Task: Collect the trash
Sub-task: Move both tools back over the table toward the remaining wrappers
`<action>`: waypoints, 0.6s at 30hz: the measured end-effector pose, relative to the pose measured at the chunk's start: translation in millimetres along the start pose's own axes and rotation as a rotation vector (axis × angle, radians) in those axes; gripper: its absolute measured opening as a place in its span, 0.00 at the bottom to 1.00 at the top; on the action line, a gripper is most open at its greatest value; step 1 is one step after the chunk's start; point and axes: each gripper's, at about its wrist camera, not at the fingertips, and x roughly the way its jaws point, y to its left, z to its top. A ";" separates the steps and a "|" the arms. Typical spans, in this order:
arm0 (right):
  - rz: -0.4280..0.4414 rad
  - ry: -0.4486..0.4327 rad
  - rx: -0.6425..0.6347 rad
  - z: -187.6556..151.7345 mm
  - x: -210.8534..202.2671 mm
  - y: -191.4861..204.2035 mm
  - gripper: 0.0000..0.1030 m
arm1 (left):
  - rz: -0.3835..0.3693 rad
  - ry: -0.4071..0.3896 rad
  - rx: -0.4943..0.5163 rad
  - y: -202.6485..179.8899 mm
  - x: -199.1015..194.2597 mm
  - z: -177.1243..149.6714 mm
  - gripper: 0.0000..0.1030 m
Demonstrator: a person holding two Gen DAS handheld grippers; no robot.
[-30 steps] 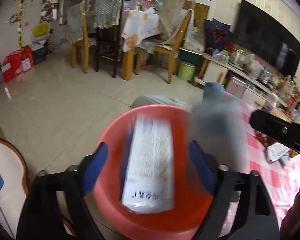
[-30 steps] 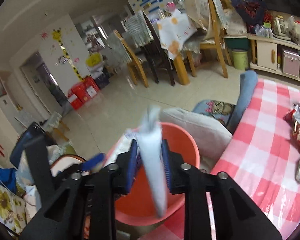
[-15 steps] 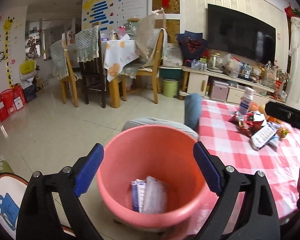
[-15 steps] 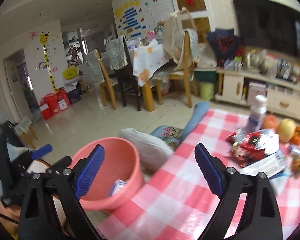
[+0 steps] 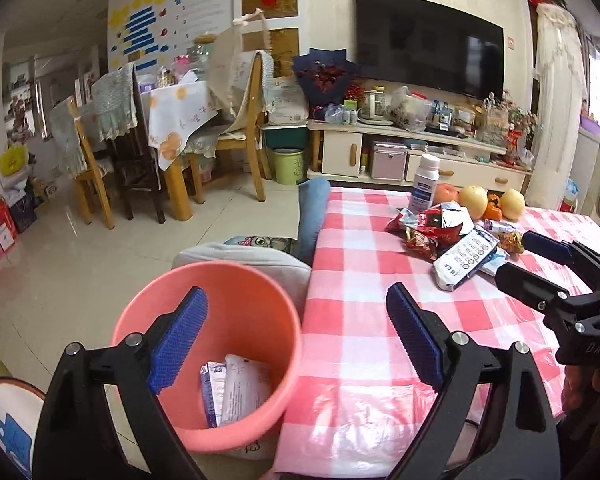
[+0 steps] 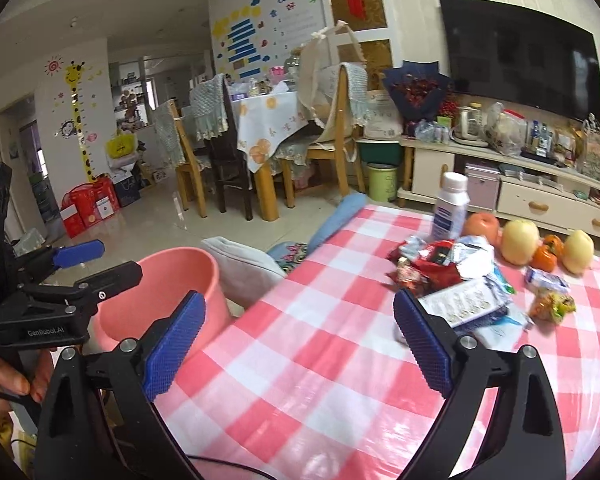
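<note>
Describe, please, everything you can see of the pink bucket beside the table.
The pink bucket is a round, smooth-walled tub that looks like plastic, open-topped and upright, beside the edge of the checked table. Two flat white wrappers lie inside, leaning on its wall. A grey cushion sits behind it. The open left claw hovers above, not touching it.

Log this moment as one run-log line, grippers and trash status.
left gripper: open, above pink bin | right gripper: open, above table | bin: two packets | wrapper pile: on table
</note>
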 end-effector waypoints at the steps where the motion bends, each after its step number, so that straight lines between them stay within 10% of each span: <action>1: -0.004 0.000 0.011 -1.0 -1.3 -5.4 0.91 | -0.003 0.005 0.003 -5.5 1.2 1.3 0.89; 18: -0.082 -0.004 0.188 -15.3 -24.4 -115.1 0.92 | -0.130 0.026 0.130 -92.4 41.7 26.2 0.89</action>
